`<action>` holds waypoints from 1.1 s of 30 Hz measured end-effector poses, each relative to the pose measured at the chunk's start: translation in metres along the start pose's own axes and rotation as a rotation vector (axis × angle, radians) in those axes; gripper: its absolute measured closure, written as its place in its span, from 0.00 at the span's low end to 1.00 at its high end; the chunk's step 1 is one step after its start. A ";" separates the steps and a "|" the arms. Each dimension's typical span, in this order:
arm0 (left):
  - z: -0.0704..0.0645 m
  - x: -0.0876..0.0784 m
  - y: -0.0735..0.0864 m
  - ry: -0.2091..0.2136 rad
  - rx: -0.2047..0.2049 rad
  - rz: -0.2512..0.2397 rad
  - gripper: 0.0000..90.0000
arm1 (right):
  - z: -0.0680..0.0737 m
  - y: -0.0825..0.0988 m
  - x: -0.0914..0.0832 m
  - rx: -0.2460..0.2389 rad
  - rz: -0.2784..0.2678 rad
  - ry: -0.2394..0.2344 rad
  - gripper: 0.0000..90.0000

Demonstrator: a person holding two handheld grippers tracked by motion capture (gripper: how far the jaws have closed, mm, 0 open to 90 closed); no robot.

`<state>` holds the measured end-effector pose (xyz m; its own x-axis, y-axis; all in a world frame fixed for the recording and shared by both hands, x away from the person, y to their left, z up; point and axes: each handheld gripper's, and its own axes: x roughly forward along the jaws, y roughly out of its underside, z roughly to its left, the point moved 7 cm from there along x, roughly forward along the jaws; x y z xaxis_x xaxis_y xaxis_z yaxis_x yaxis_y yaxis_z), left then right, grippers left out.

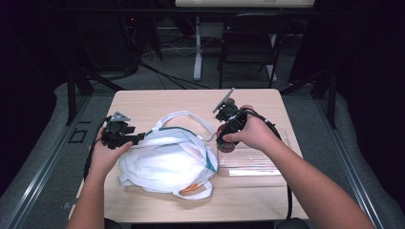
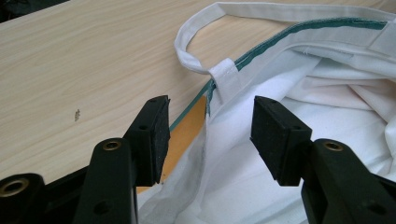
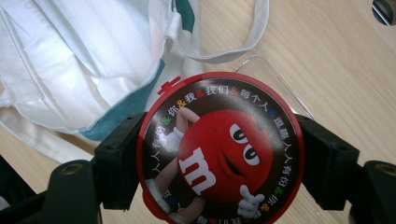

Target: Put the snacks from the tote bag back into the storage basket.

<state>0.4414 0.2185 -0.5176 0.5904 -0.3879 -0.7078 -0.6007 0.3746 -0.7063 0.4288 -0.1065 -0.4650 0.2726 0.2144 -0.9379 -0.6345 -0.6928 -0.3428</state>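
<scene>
A: Status? Where's the candy tub?

B: Round red-lidded candy tub (image 3: 219, 154) is pinched in the right gripper (image 1: 226, 141), jaws pressed on either side of the lid rim. From the high view it hangs at about 3 o'clock of the white tote bag (image 1: 167, 160), just off the bag's edge, over the near end of a clear plastic sleeve (image 1: 253, 162) lying flat on the table (image 1: 157, 98). Can't tell if the tub base touches the tabletop or floats above it.

A: Left side?

B: Left gripper (image 2: 208, 135) has jaws spread, nothing clamped. The bag's hem by the handle strap (image 2: 224, 79) sits between the pads (image 2: 156, 135), not yet nipped. It's at the bag's 9 o'clock.

A: Bag mouth open?

B: Not really. Cloth is slumped and crumpled, green trim (image 1: 208, 160) showing along the rim at the 3 o'clock side. One handle loop (image 1: 188, 117) lies out toward 12 o'clock, another at 6.

A: So progress?

B: My read: approx. a third in. Done: tub picked up and brought next to the bag. Left: grab the hem w/ left gripper, lift to open the mouth, move the tub over the opening, drop it in, release. Nothing looks to be in the bag yet from this item, though the inside is mostly folds, so can't confirm contents.
</scene>
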 end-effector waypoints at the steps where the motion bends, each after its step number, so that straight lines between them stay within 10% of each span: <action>1: 0.000 0.000 0.000 -0.001 0.001 -0.001 0.53 | -0.001 0.001 0.000 0.000 0.003 -0.001 0.28; 33: 0.000 0.000 0.000 -0.004 0.002 -0.002 0.52 | -0.025 0.022 -0.009 0.014 -0.006 0.033 0.28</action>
<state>0.4413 0.2186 -0.5180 0.5940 -0.3849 -0.7064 -0.5986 0.3751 -0.7078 0.4302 -0.1409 -0.4627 0.2999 0.1955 -0.9337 -0.6431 -0.6815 -0.3492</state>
